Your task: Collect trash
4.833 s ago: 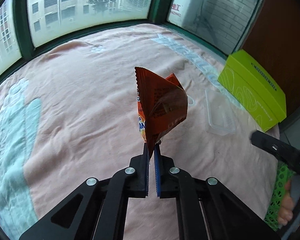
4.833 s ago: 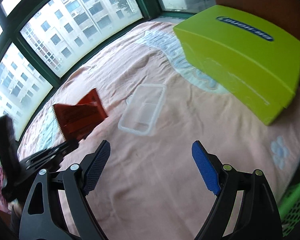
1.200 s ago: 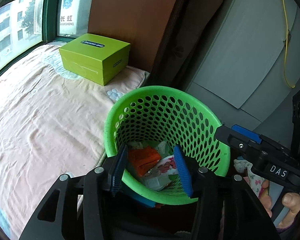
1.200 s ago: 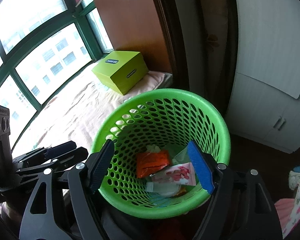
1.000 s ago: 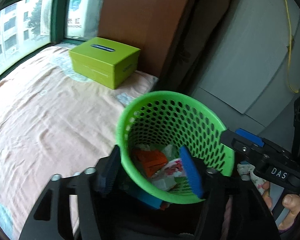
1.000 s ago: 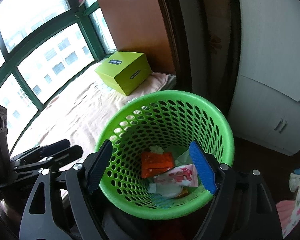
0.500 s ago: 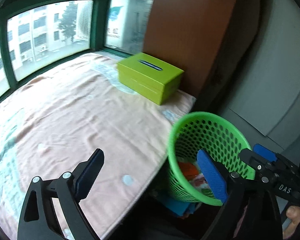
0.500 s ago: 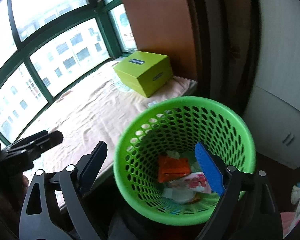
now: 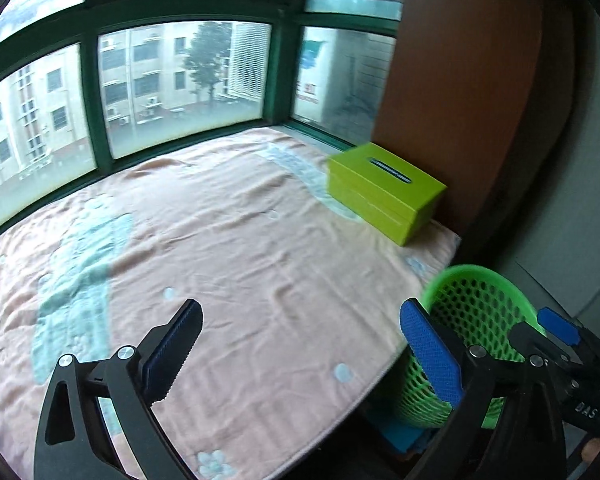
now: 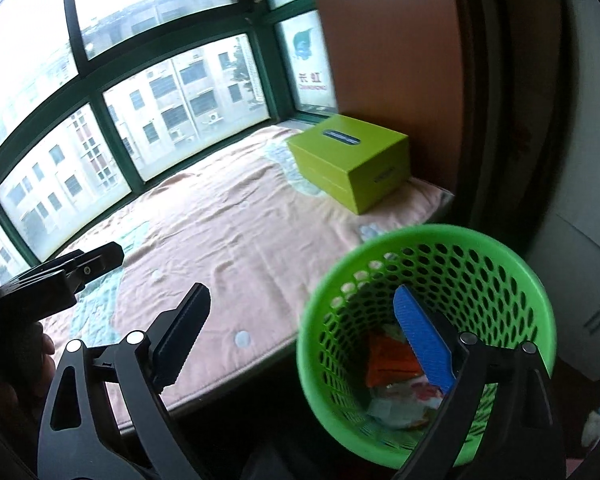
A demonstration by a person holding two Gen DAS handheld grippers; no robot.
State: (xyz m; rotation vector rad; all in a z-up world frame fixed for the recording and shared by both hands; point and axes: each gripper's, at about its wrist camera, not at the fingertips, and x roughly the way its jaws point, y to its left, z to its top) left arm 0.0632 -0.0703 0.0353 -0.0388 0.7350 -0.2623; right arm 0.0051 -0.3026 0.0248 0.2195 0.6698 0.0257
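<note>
A green mesh basket (image 10: 428, 240) stands on the floor beside the bed; it also shows in the left wrist view (image 9: 480, 280). Inside it lie an orange snack wrapper (image 10: 388, 360) and other pale wrappers (image 10: 396, 404). My left gripper (image 9: 300, 344) is open and empty above the pink blanket (image 9: 228, 248). My right gripper (image 10: 300, 320) is open and empty, its right finger over the basket mouth. The left gripper also shows at the left of the right wrist view (image 10: 60, 272).
A lime-green tissue box (image 9: 384, 192) sits at the bed's far right corner by a brown panel (image 9: 460, 80); it also shows in the right wrist view (image 10: 352, 160). Green-framed windows (image 9: 180, 80) ring the bed. A white cabinet (image 10: 588, 240) stands to the right.
Both grippers have pulled up and back from the basket and swung left toward the bed. The orange wrapper my left gripper held earlier lies in the basket.
</note>
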